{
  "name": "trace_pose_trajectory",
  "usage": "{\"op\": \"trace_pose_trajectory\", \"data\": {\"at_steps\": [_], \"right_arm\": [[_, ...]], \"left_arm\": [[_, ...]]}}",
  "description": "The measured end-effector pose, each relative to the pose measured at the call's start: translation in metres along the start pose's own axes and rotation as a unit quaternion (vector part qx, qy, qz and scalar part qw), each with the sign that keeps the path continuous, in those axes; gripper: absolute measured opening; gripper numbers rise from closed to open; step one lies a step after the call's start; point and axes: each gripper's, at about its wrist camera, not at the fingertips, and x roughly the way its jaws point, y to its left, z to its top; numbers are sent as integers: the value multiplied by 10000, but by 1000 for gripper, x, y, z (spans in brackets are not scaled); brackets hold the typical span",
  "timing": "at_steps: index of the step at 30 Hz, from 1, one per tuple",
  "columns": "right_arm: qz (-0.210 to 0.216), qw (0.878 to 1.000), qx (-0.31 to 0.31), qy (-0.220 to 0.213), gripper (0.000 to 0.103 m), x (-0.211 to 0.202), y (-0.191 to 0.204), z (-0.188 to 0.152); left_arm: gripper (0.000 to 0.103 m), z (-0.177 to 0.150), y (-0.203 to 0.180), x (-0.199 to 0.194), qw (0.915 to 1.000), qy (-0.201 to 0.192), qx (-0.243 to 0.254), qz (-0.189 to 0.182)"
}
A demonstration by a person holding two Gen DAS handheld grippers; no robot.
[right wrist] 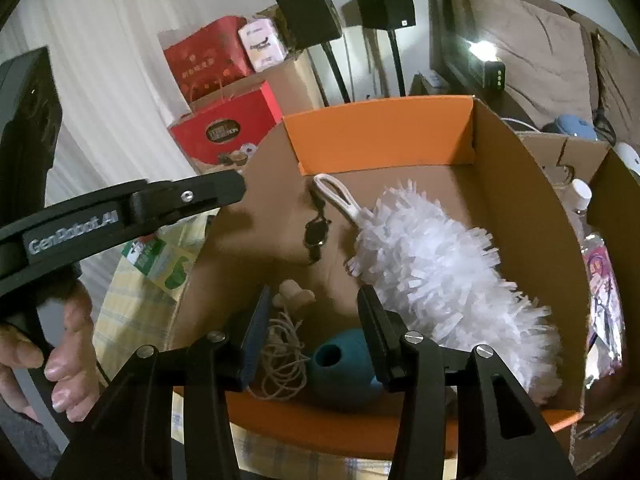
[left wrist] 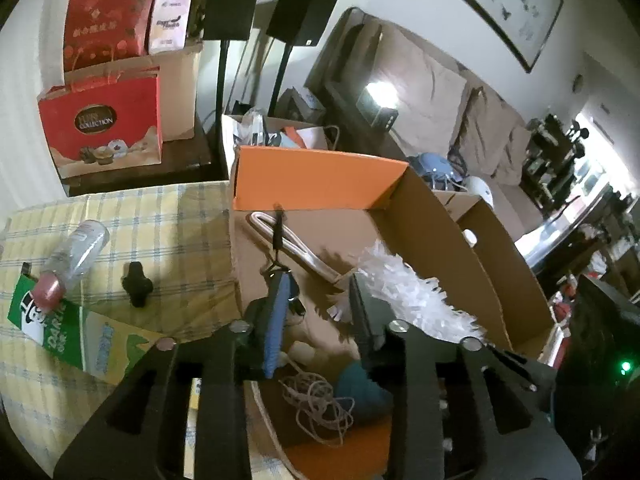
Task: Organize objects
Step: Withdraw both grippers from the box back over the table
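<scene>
Left gripper [left wrist: 316, 312] and right gripper [right wrist: 316, 332], each with fingers spread and holding nothing, poised over the orange-flapped cardboard box [left wrist: 320, 180] standing on the yellow checked tablecloth [left wrist: 160, 216]. Inside the box: a white fluffy duster [right wrist: 440, 272] along the right wall, black sunglasses [right wrist: 316, 234] near the middle, a coil of beige cord [right wrist: 284, 364] and a teal ball with a hole [right wrist: 340, 368] at the near wall. Outside, left of the box on the cloth: a clear plastic bottle [left wrist: 76, 256], a green carton [left wrist: 72, 332] and a small black knob [left wrist: 136, 284].
</scene>
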Motion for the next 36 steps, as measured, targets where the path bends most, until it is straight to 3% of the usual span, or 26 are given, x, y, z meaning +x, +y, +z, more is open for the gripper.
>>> {"op": "trace_pose_trajectory", "data": {"at_steps": [5, 8, 14, 16, 19, 24, 28, 36], "right_arm": [[32, 9999, -9, -116, 55, -11, 5, 0], [53, 9999, -31, -160, 59, -16, 10, 0], [61, 9997, -93, -221, 66, -23, 21, 0], [48, 9996, -126, -252, 71, -26, 25, 0], [-20, 9995, -190, -269, 85, -26, 32, 0], [-40, 9991, -292, -308, 88, -29, 42, 0], [-47, 9987, -361, -355, 90, -33, 49, 3], [-198, 9961, -612, -601, 103, -45, 69, 7]], "left_arm": [[38, -3, 3, -21, 9999, -124, 22, -17], [51, -6, 8, -34, 9998, -200, 0, -27], [53, -16, 21, -58, 9993, -352, 14, 90], [70, -20, 28, -65, 9991, -400, -14, 136], [79, -26, 37, -77, 9983, -521, -50, 257], [82, -33, 53, -93, 9972, -596, -103, 443], [92, -39, 64, -105, 9958, -681, -131, 593], [94, -52, 79, -117, 9940, -598, -136, 905]]}}
